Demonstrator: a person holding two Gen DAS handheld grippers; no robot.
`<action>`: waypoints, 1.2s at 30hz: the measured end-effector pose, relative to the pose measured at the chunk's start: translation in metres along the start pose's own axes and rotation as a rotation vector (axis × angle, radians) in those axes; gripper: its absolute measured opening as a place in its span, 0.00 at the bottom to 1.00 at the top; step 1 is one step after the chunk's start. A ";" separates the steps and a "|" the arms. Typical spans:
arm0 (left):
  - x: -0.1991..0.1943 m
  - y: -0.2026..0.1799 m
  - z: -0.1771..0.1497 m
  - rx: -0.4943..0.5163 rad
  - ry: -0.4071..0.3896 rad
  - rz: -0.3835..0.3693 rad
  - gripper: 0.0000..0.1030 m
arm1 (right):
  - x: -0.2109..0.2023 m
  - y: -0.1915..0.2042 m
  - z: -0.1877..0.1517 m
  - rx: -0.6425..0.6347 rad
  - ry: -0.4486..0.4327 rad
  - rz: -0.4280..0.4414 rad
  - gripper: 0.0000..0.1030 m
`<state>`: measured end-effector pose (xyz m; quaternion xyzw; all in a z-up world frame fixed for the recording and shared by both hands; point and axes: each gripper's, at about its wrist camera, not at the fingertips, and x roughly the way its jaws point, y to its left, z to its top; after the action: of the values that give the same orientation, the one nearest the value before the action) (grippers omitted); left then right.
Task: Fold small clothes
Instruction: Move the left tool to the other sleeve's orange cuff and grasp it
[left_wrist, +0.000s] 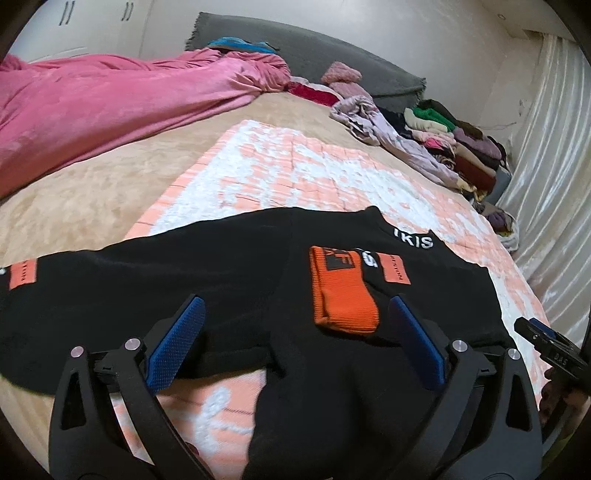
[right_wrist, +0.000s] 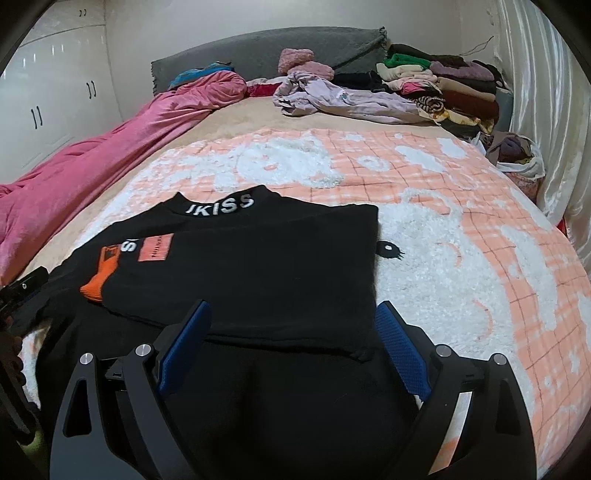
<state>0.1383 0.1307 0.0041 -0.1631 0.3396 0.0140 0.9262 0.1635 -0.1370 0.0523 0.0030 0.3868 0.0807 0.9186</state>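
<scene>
Across the lower half of both frames, on a peach-and-white checked blanket (right_wrist: 424, 177) spread over a bed (left_wrist: 92, 192): a black sweatshirt (right_wrist: 280, 258), partly folded, white "IKISS" lettering on its collar, turned toward the top of the frame. Right side already turned in over the body, with a straight edge at centre right of the right wrist view. Orange ribbed cuff (left_wrist: 341, 295) lying on top of the black cloth, just beside an orange patch (left_wrist: 395, 273), centre of the left wrist view. Other sleeve stretched out toward the left edge of that view, a second orange patch (left_wrist: 23, 273) on it.

Left gripper (left_wrist: 295, 317) at the bottom of its frame, blue pads (left_wrist: 177, 339) spread wide, clamped on nothing, hovering above the black cloth with the cuff between them but untouched. Right gripper (right_wrist: 291, 321) likewise wide apart and empty above the folded body and its lower hem; also visible at the right edge of the left wrist view.

Upper left of both frames: a pink blanket (left_wrist: 110, 103) bunched along the bed. Upper right: a lilac garment (right_wrist: 332, 96) lying loose, near a stack of folded clothes (right_wrist: 450, 81), against a grey headboard (right_wrist: 258, 48). Pale curtain (left_wrist: 546, 184) down the right edge.
</scene>
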 end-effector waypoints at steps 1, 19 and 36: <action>-0.003 0.003 -0.001 -0.004 -0.001 0.009 0.91 | -0.001 0.002 0.000 -0.001 -0.001 0.006 0.87; -0.067 0.049 -0.001 -0.039 -0.069 0.126 0.91 | -0.028 0.047 0.007 -0.046 -0.042 0.116 0.87; -0.132 0.139 0.001 -0.189 -0.143 0.299 0.91 | -0.030 0.112 0.009 -0.166 -0.030 0.203 0.87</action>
<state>0.0191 0.2735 0.0479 -0.1955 0.2907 0.1948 0.9161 0.1328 -0.0303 0.0880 -0.0327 0.3627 0.2047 0.9086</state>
